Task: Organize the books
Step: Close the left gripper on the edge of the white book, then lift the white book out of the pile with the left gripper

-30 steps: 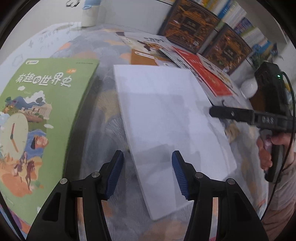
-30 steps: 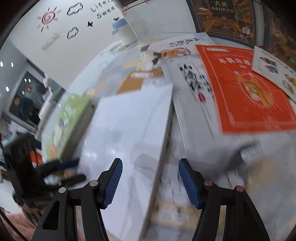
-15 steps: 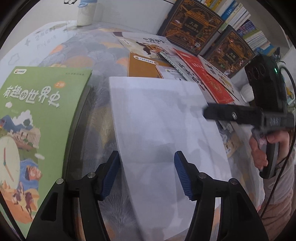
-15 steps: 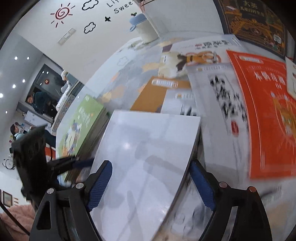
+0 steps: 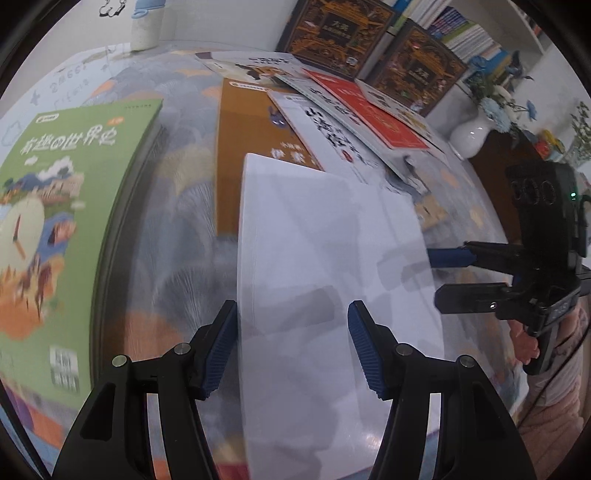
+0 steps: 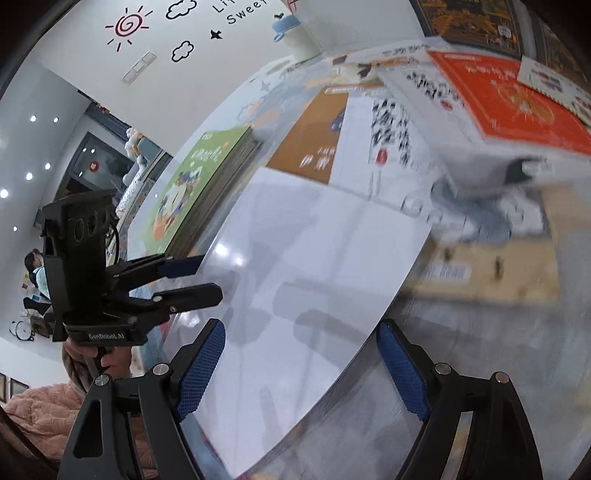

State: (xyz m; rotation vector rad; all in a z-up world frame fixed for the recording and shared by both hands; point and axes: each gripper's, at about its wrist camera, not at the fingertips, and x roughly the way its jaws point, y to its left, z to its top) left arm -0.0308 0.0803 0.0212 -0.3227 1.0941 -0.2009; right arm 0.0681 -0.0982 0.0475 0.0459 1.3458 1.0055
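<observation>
A large white book (image 5: 332,266) with a smooth, glossy, unprinted cover is seen lying flat on the bench (image 5: 177,206), whose surface is covered by a shiny cloth patterned in grey, blue and orange. The book's thick block of pages is visible along its left edge in the left wrist view.

The left gripper (image 5: 291,343) is held over the near part of this book with its jaws apart; the ribbed blue pads (image 5: 221,347) are not pressed on anything, one lying beside the book's left edge and the other above its cover. The right gripper (image 6: 299,365) is spread wide over the book's opposite side, nothing being grasped; its jaws have just been opening and then easing in slightly, with the book's corner below the gap.

To the left, a green book (image 5: 62,206) with a clock illustration is stacked on darker volumes. Beyond the white book, an orange-brown book (image 5: 251,155), white booklets with black lettering (image 5: 332,122) and a red book (image 5: 369,110) are fanned out, overlapping. Two dark ornate volumes (image 5: 340,33) are propped upright behind them, and a rounded white vase (image 5: 469,136) stands at the right.
</observation>
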